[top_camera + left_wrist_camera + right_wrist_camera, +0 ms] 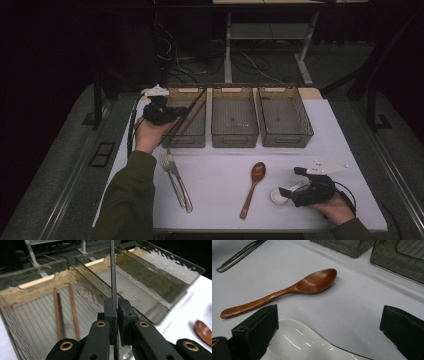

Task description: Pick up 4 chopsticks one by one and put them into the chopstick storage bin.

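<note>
My left gripper is shut on a thin dark chopstick. It holds the stick slanting over the left smoky plastic bin. Two brown chopsticks and a dark one lie on that bin's ribbed floor. Near the table's front right, my right gripper stands open. Its jaws are on either side of a white ceramic spoon that lies on the table. A wooden spoon lies just left of it.
A middle bin and a right bin stand beside the left one at the back of the white table. A metal fork and knife lie at the front left, beside the person's left sleeve.
</note>
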Demonstrator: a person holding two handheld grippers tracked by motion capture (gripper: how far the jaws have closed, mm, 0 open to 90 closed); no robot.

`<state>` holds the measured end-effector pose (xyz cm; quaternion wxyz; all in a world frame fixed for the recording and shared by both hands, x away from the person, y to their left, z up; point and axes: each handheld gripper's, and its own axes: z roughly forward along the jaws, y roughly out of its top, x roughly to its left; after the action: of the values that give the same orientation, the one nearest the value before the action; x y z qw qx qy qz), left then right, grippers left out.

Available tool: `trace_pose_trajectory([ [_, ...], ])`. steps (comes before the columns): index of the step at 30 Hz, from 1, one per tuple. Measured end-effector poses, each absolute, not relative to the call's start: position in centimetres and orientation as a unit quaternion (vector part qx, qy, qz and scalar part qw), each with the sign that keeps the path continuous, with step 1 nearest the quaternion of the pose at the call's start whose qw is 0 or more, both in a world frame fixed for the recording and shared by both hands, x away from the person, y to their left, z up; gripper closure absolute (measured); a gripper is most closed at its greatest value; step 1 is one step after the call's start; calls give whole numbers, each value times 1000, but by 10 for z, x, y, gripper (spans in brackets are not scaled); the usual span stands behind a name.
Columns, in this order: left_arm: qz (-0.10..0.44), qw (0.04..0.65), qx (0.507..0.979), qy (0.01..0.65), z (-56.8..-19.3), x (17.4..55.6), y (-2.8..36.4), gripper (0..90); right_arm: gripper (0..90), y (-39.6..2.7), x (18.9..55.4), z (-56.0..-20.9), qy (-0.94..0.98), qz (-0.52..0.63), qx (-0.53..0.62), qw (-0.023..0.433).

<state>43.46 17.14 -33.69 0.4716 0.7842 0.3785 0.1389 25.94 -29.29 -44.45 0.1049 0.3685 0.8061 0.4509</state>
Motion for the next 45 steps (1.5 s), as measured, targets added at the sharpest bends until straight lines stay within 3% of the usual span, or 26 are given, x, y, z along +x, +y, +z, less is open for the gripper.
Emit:
trace_pose_trajectory([
  [17,173,447,776,410,-351,489,164,854,18,-294,259,-445,806,450,369,104],
  [33,163,390,791,442,-381,504,159,851,18,-295,259,-445,805,453,370,103],
  [35,168,384,790,448,-382,505,159,839,18,-295,259,-445,805,453,369,103],
  [39,172,379,792,447,-383,505,158,677,18,-295,259,-445,805,453,369,104],
  [45,168,384,796,436,-380,503,157,588,18,-295,259,-445,805,452,369,104],
])
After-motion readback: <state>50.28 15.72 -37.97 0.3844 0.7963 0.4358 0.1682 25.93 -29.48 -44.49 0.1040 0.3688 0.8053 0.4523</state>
